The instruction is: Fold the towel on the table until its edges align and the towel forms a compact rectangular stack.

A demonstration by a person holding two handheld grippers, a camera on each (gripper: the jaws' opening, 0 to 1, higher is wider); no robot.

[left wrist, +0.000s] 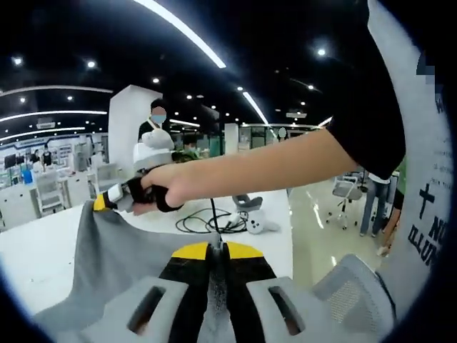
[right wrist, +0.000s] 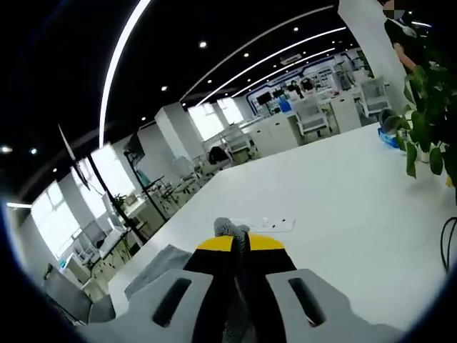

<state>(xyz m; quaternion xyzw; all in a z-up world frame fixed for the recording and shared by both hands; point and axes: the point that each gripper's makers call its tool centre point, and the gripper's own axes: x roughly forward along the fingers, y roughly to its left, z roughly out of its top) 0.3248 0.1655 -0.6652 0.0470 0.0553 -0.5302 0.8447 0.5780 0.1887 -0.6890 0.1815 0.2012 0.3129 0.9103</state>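
in the left gripper view, the left gripper (left wrist: 216,251) has its yellow-tipped jaws pressed together on a fold of the grey towel (left wrist: 107,257), which drapes away from the jaws toward the far corner of the white table (left wrist: 43,257). at that far corner of the towel a person's hand (left wrist: 171,184) holds the right gripper (left wrist: 107,200), which pinches the cloth and lifts it off the table; the bare arm reaches across from a black sleeve. beyond the towel, on the table, lie a coil of black cable (left wrist: 207,223) and a white controller (left wrist: 258,225). past the table's edge stands a grey mesh chair (left wrist: 350,286).

in the right gripper view, the right gripper (right wrist: 239,246) is clenched on a bunched bit of the towel (right wrist: 228,229) poking out above its tips, with more grey cloth (right wrist: 158,266) lying beside the jaws on the table (right wrist: 343,200). just beyond the towel sits a white power strip (right wrist: 268,225), and a leafy green plant (right wrist: 425,121) stands at the table's far side.
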